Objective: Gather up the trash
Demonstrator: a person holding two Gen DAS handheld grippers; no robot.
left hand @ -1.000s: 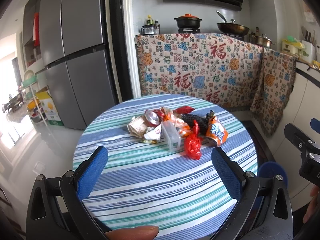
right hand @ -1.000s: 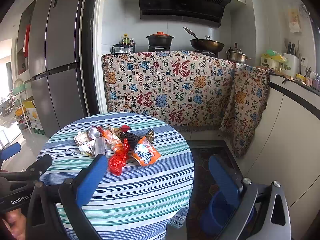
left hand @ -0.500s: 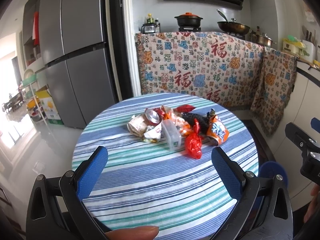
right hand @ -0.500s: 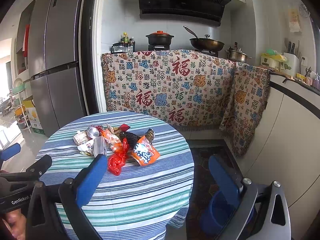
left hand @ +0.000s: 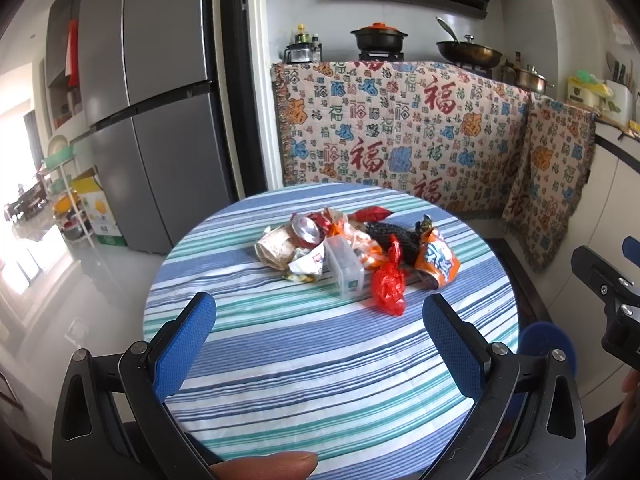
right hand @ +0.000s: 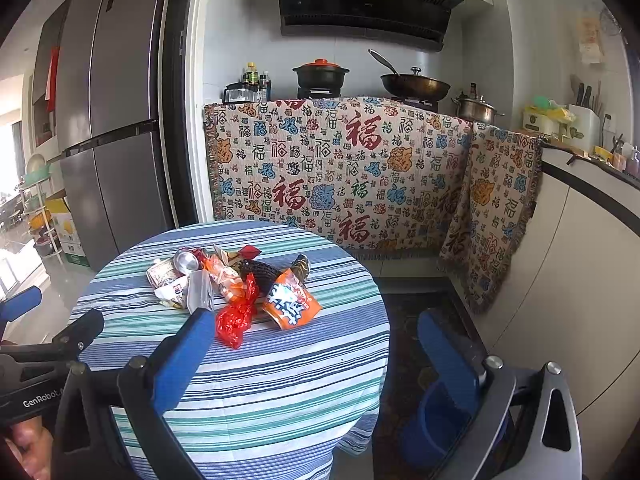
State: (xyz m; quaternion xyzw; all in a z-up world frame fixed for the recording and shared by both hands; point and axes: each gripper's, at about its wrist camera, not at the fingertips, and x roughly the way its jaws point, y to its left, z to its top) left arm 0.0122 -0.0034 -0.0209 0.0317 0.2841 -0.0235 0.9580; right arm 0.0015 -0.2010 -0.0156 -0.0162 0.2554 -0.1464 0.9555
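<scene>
Left gripper [left hand: 319, 320]: jaws spread wide, nothing between the blue pads [left hand: 182, 344], held low over the near edge of the round table [left hand: 280, 380]; a thumb tip [left hand: 266, 466] shows at the bottom of that view. Right gripper [right hand: 316, 354]: also spread wide and empty, off the table's right side, its left pad over the striped cloth and its right pad over the floor, above a blue bin [right hand: 436, 420] standing beside the table. Trash pile [left hand: 356, 250] sits clustered past the table's centre, well apart from both grippers. In the pile, left to right: crumpled paper wrapper [left hand: 276, 246], crushed drinks can [left hand: 306, 230] lying on top of it, clear plastic box [left hand: 346, 266] in front, red plastic bag [left hand: 390, 286] nearest the grippers, dark netted item [left hand: 394, 236] behind, orange snack packet [left hand: 438, 262] at the right end, small red wrapper [left hand: 370, 213] at the back. Pieces touch or overlap; exact stacking in the middle is unclear. Beyond the table: a patterned blanket [right hand: 352, 172] draped over the counter front, a black pot with orange lid [right hand: 320, 74] and a wok [right hand: 414, 86] on the stove, a grey fridge [left hand: 152, 100] to the left.
</scene>
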